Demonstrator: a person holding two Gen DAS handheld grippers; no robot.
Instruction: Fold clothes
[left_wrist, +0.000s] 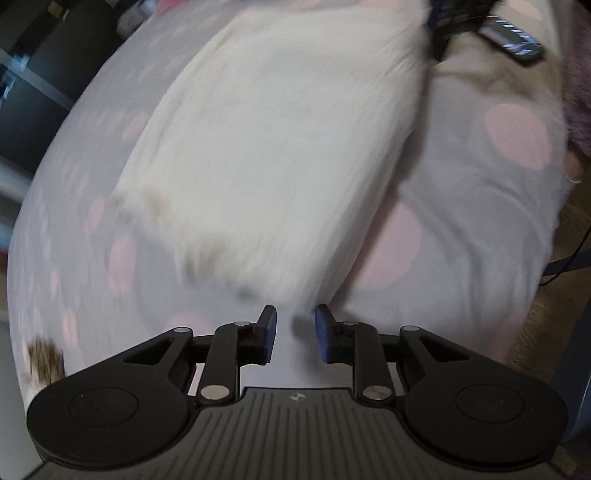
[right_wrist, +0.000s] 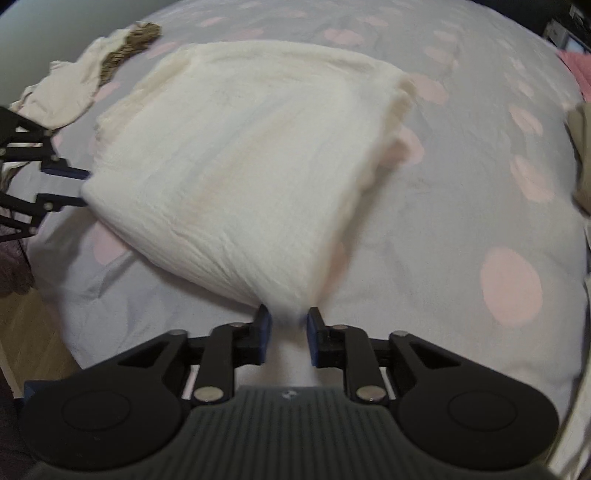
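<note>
Two grippers, left gripper (left_wrist: 294, 334) and right gripper (right_wrist: 289, 334), jaws parted, beside cream garment (right_wrist: 243, 162), on dotted bedspread (right_wrist: 461, 206)

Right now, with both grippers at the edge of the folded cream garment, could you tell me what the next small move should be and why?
Probably ease both grippers back off the cream garment. It lies as a flat folded rectangle on the dotted bedsheet, and the left gripper and right gripper both show open jaws at its corners with no cloth clearly pinched between them. The left view is blurred, so that contact is uncertain.
</note>
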